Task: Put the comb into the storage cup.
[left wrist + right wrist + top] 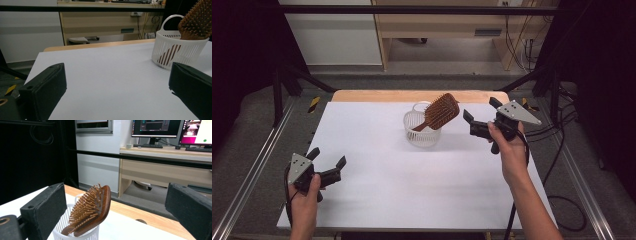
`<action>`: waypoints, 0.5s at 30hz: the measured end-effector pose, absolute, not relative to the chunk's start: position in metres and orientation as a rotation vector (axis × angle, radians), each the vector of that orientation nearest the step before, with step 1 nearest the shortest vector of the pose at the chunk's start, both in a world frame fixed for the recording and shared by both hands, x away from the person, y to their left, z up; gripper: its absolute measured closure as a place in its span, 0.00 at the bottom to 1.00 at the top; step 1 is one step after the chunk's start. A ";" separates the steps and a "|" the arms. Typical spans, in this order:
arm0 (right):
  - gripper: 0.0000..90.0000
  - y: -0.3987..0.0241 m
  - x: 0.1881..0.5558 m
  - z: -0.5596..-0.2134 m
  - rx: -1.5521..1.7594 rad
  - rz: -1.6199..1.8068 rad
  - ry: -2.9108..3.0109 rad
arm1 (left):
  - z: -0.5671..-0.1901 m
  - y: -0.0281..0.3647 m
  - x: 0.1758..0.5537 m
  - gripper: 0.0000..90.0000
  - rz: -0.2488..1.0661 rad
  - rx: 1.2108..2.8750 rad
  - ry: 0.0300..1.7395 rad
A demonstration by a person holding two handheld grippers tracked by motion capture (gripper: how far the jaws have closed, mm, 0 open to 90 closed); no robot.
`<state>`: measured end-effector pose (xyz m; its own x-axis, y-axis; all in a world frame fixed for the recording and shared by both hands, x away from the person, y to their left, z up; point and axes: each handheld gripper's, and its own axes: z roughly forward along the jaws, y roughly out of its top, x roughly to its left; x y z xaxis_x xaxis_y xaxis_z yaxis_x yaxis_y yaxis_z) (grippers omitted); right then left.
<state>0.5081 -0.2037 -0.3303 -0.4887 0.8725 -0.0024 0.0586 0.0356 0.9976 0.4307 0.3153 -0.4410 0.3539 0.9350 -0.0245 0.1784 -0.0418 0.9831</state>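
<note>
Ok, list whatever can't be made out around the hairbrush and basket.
- Hairbrush handle tip: inside the white basket, seen through the slats in the left gripper view, blurred in the high view.
- Basket base: cut off by the bottom edge in the right gripper view.
- Brush head top: cut off by the top edge in the left gripper view.
- Monitor text in the right gripper view: too small.

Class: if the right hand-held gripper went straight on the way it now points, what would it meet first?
Probably the wooden hairbrush standing in the white basket; exact depth is unclear.
</note>
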 end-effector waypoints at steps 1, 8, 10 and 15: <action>0.04 -0.204 0.507 -0.330 0.963 1.530 1.633 | -0.441 0.316 0.431 0.01 0.846 1.498 1.055; 0.04 -0.210 0.502 -0.331 0.970 1.534 1.618 | -0.440 0.316 0.430 0.02 0.839 1.500 1.041; 0.04 -0.211 0.501 -0.332 0.976 1.528 1.620 | -0.439 0.316 0.429 0.01 0.838 1.500 1.040; 0.04 -0.215 0.498 -0.336 0.982 1.520 1.625 | -0.436 0.313 0.426 0.02 0.875 1.524 1.021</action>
